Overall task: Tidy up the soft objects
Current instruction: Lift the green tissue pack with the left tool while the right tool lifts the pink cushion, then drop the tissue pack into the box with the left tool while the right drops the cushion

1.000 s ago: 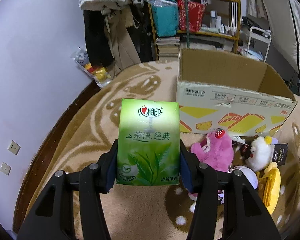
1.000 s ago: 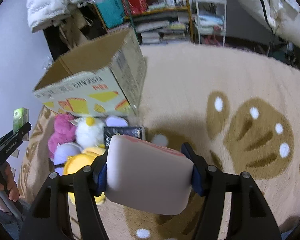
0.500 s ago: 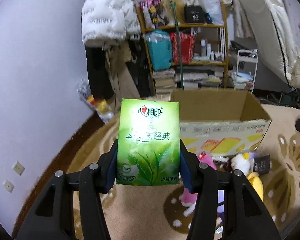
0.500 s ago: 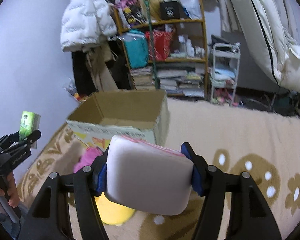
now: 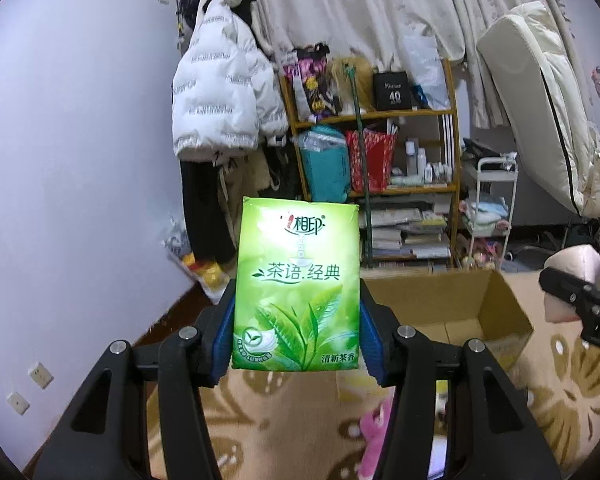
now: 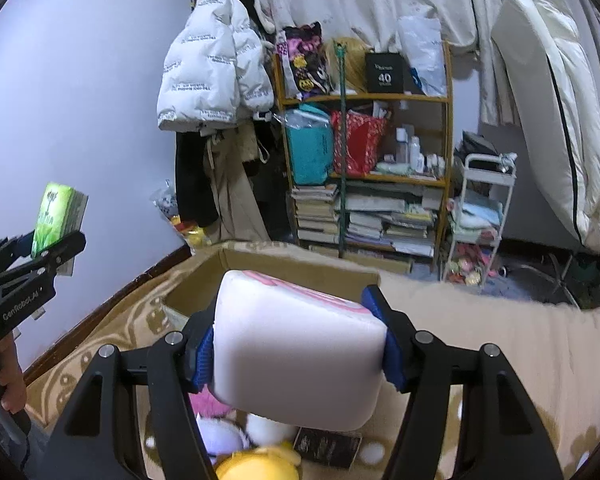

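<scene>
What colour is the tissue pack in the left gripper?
Bright green tissue pack with tea-leaf artwork, clearest in the left wrist view.

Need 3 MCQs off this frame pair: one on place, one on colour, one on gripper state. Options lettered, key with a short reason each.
1. Where is the open cardboard box?
A. On the carpet, in front of the shelf
B. On top of the shelf
C. Hung on the wall

2. What colour is the tissue pack in the left gripper?
A. Red
B. Green
C. Black

3. What state is the right gripper in?
A. Open, nothing between the fingers
B. Shut on the pale pink soft block
C. Lying on the carpet

Key:
1 A, the box sits on the patterned carpet with the shelf behind it.
2 B, its wrapper is green with leaf art.
3 B, both blue pads press the block's sides.
</scene>
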A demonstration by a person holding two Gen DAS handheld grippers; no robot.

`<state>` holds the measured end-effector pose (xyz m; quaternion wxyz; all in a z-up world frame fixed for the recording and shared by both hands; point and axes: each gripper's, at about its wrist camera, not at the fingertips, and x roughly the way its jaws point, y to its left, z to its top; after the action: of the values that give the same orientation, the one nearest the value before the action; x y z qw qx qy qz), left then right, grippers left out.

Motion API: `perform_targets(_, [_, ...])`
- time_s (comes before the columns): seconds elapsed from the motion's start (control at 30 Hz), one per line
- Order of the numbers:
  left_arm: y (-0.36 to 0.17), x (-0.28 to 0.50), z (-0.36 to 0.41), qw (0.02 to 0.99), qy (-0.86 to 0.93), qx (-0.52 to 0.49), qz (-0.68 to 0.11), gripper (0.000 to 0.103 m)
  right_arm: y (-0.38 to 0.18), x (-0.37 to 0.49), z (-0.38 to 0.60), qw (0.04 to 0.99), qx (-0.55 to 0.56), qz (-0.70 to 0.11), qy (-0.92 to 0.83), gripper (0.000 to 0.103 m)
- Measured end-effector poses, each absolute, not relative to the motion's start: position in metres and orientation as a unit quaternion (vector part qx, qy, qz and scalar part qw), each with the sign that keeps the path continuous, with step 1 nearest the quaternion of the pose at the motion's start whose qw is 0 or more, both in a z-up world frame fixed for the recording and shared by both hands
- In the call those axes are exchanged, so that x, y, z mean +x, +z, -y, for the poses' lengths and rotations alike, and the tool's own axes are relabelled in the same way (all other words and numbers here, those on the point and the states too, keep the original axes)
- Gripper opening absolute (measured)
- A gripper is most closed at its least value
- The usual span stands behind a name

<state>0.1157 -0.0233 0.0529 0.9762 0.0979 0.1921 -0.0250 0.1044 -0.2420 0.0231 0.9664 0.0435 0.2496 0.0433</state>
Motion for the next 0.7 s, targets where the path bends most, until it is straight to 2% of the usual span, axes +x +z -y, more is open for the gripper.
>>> perform_targets(0.3, [0.051, 0.146, 0.051, 0.980, -0.044, 0.111, -0.157, 0.052, 0.030, 0.137, 0.246, 0.973, 0.037, -0.226, 0.042, 0.069])
perform_targets(0.7, [-0.004, 0.173, 0.069, 0.971, -0.074, 0.124, -0.192, 0.052, 0.002, 0.160, 0.249, 0.972, 0.027, -0.230, 0.031, 0.073])
